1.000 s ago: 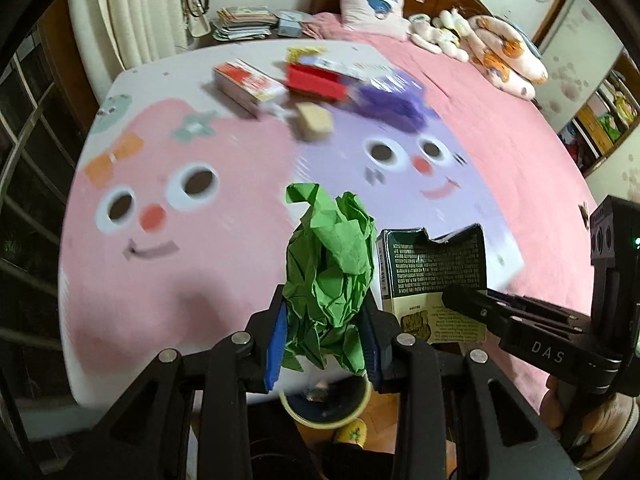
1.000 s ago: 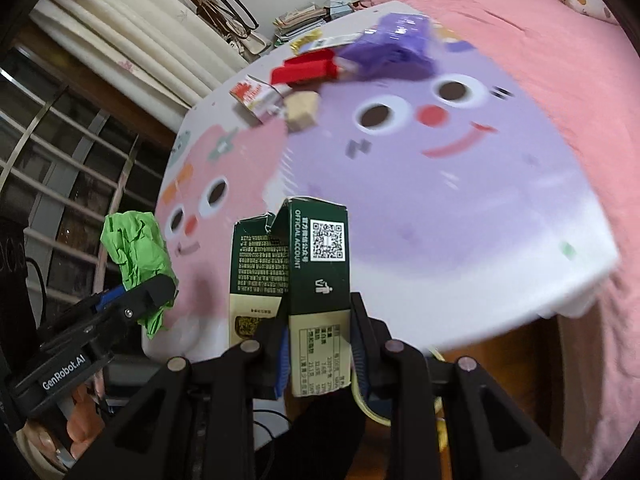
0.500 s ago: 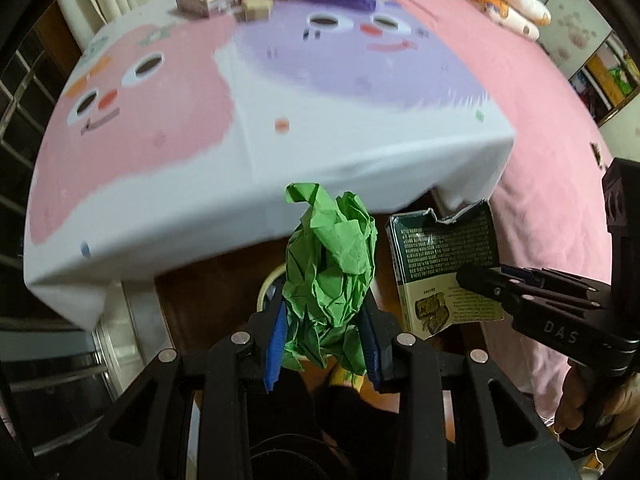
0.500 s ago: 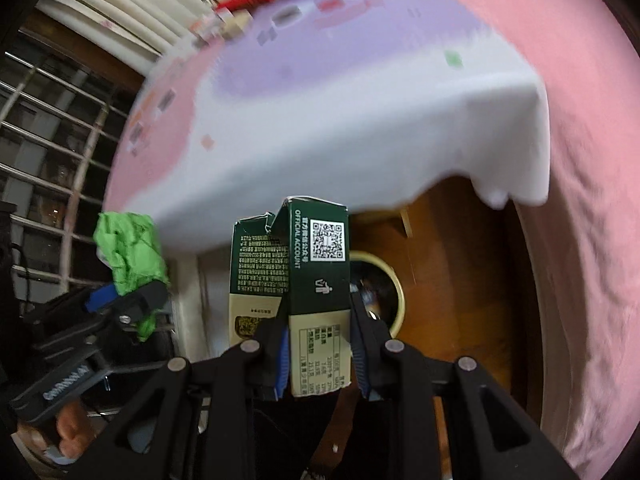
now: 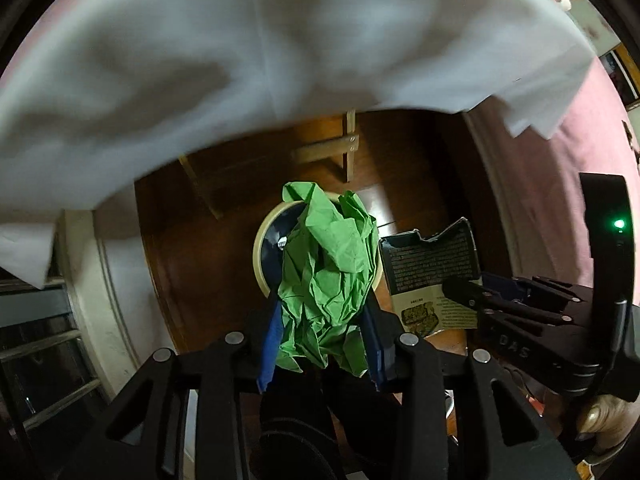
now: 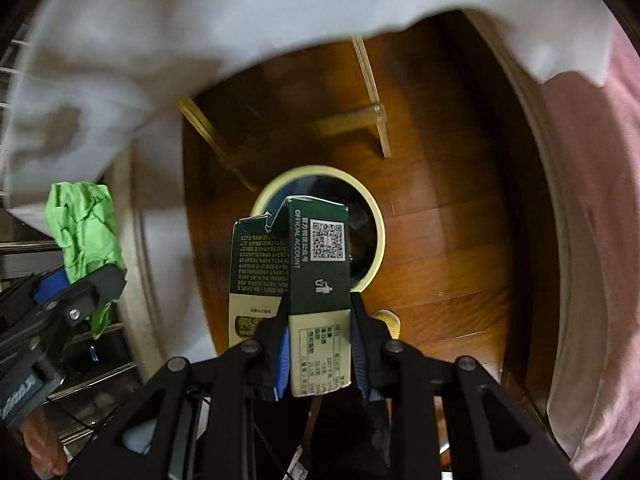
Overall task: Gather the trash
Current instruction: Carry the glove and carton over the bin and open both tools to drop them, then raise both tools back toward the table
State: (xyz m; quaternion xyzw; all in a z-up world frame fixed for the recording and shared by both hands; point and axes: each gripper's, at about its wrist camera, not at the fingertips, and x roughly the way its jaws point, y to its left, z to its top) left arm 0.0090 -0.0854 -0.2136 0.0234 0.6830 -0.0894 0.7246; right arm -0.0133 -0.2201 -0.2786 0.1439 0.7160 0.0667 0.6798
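Over the bin: both grippers point down at a round cream-rimmed waste bin (image 6: 318,224) with a dark inside, standing on the brown wooden floor (image 6: 452,248) below the hanging edge of the white cloth (image 5: 256,60).
Step in hand: delivery of two pieces of trash; both are above the bin's mouth or just beside it, neither dropped yet.
Left gripper (image 5: 320,344): its jaws have just been opening a little, with the crumpled green paper wad (image 5: 326,276) between the blue pads (image 5: 269,340); the wad looks loosely cradled, and I cannot say the pads press on it any more.
Right gripper (image 6: 320,356): narrow jaws clamped on the lower cream part of a torn dark green cardboard carton (image 6: 316,264).
Next move, left: judging by the wad's overlap with the rim, a wider opening should let it fall inside.
Next move, right: in the left wrist view the carton sits toward the bin's right rim, so a small shift inward before release seems wise.
Green wad: bright, deeply creased, light and springy by its look; it may cling to a pad.
Carton: upright, top ripped open and jagged, small white print and a QR code on one face, a picture on the cream band; stiff, likely empty.
Risk: the carton may catch the rim and tip onto the floor.
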